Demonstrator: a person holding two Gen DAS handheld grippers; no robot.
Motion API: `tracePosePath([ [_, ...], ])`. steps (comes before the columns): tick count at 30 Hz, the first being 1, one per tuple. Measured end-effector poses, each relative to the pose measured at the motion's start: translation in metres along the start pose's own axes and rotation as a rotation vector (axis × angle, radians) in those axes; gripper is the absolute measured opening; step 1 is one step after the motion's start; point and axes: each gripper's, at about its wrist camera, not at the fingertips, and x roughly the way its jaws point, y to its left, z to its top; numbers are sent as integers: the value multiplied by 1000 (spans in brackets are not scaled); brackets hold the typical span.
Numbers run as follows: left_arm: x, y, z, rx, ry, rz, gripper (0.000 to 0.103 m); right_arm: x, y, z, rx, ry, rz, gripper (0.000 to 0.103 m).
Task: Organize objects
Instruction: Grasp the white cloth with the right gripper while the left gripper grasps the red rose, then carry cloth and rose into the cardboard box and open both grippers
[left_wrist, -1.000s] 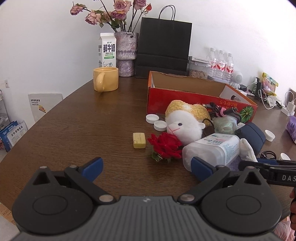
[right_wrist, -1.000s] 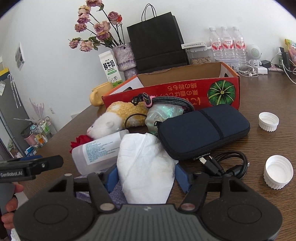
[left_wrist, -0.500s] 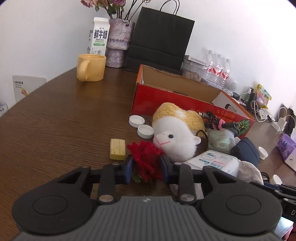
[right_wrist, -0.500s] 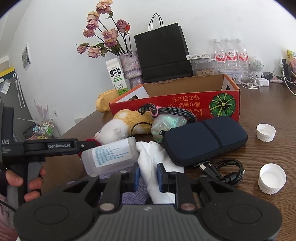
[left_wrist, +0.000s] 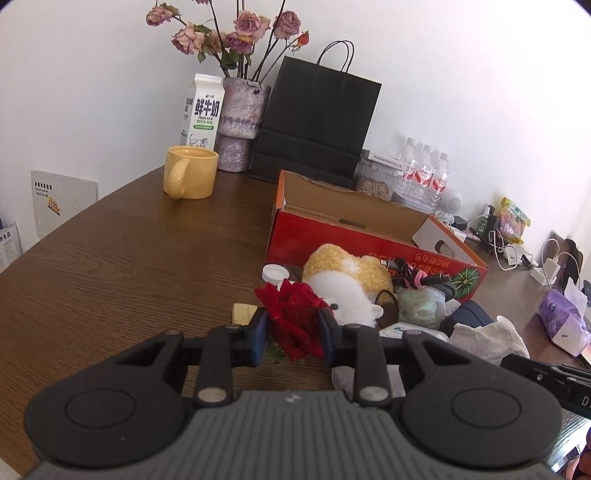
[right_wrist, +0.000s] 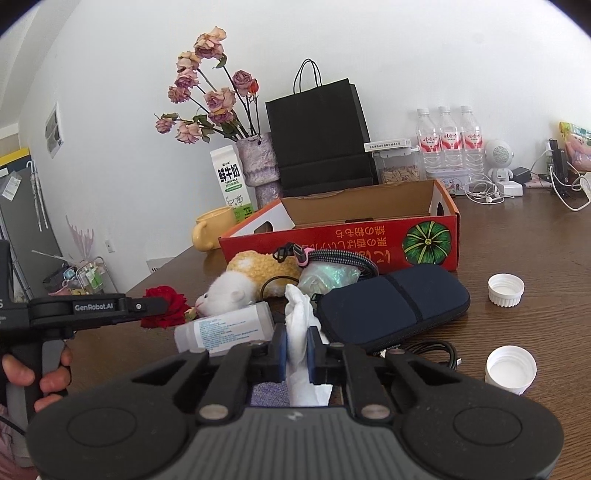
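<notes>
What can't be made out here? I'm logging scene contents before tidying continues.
- Red cardboard box floor: both views, hidden by its front wall.
- Small yellow block: left wrist view, partly behind the left gripper.
- Clear plastic bottle label: right wrist view, print too small.

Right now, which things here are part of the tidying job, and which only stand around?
Job:
- left gripper, shut on the red rose
- right gripper, shut on the white tissue
- red box, open
- plush sheep, dark pouch

Standing around:
- yellow mug
- milk carton
- black bag
- water bottles
</notes>
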Motion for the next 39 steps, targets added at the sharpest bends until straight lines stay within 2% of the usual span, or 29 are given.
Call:
tracePosePath([
  [9, -21, -17, 20, 31, -96, -25, 29, -17, -1, 18, -12, -84, 7, 9],
  [19, -5, -40, 44, 66, -143, -51, 29, -7, -14, 50, -7, -166, -3, 9],
  [27, 29, -62, 69, 76, -166, -64, 29, 29, -34, 84, 12, -215, -15, 9],
  [39, 109, -88, 114, 57, -176, -40, 29, 111, -45, 145, 12, -272, -58, 9],
])
